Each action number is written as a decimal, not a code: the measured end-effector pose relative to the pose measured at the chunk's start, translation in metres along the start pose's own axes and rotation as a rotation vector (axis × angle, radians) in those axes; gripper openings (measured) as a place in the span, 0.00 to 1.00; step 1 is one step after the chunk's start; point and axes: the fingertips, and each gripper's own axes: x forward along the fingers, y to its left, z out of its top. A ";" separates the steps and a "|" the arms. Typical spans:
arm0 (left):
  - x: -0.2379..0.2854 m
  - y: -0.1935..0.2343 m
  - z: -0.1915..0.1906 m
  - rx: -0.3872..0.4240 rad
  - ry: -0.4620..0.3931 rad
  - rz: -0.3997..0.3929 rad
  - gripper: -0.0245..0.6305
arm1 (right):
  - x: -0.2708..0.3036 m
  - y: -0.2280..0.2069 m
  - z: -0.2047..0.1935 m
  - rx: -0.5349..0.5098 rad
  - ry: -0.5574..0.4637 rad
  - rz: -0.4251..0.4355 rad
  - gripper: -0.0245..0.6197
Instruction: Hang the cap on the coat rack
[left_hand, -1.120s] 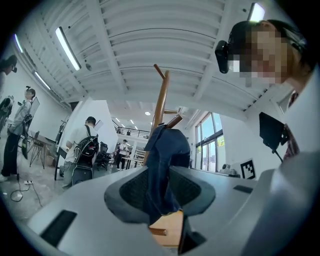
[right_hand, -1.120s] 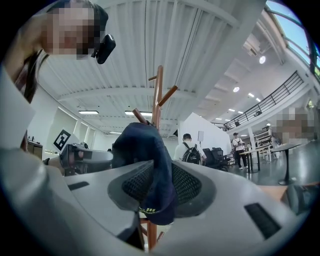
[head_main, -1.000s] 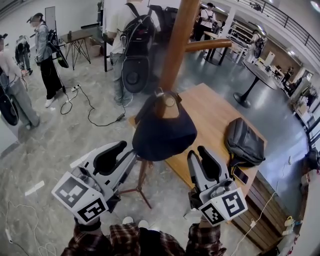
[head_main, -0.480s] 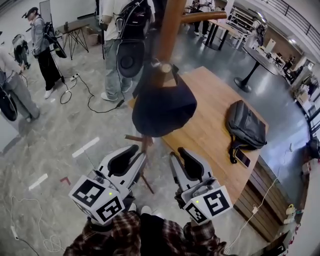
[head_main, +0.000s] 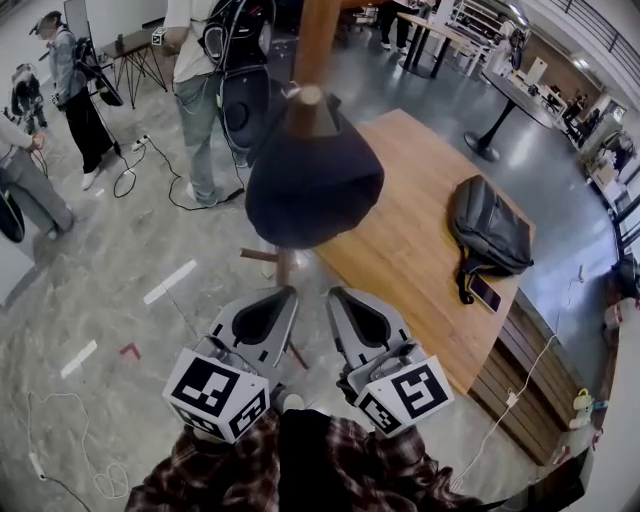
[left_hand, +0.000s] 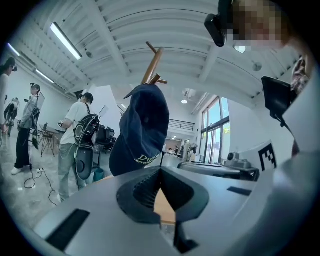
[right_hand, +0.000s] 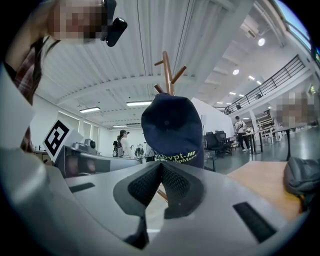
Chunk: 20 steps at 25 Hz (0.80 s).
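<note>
The dark navy cap (head_main: 314, 180) hangs on a peg of the wooden coat rack (head_main: 318, 30), free of both grippers. It also shows in the left gripper view as the cap (left_hand: 142, 125) on the rack (left_hand: 152, 65), and in the right gripper view as the cap (right_hand: 172, 127) under the rack's pegs (right_hand: 167, 70). My left gripper (head_main: 290, 297) sits low, below the cap, shut and empty. My right gripper (head_main: 333, 297) is beside it, also shut with nothing between its jaws.
A wooden table (head_main: 420, 240) stands behind the rack with a grey backpack (head_main: 488, 235) and a phone (head_main: 484, 292) on it. Several people (head_main: 200, 70) stand at the back left. Cables (head_main: 150, 190) lie on the floor, and the rack's legs (head_main: 262, 255) spread below the cap.
Both grippers have drawn back and down from the hanging cap and come together near my body. Their jaws, open one second ago, have shut. The cap stays on the peg.
</note>
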 end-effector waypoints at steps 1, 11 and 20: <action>0.001 -0.001 0.000 0.007 -0.001 -0.003 0.05 | 0.000 -0.001 -0.001 0.003 0.000 0.002 0.06; 0.009 0.008 0.005 0.029 -0.002 0.001 0.05 | 0.008 -0.011 0.000 -0.004 0.015 0.000 0.05; 0.017 0.002 0.013 0.031 -0.023 -0.024 0.05 | 0.006 -0.017 0.008 -0.020 0.006 -0.015 0.05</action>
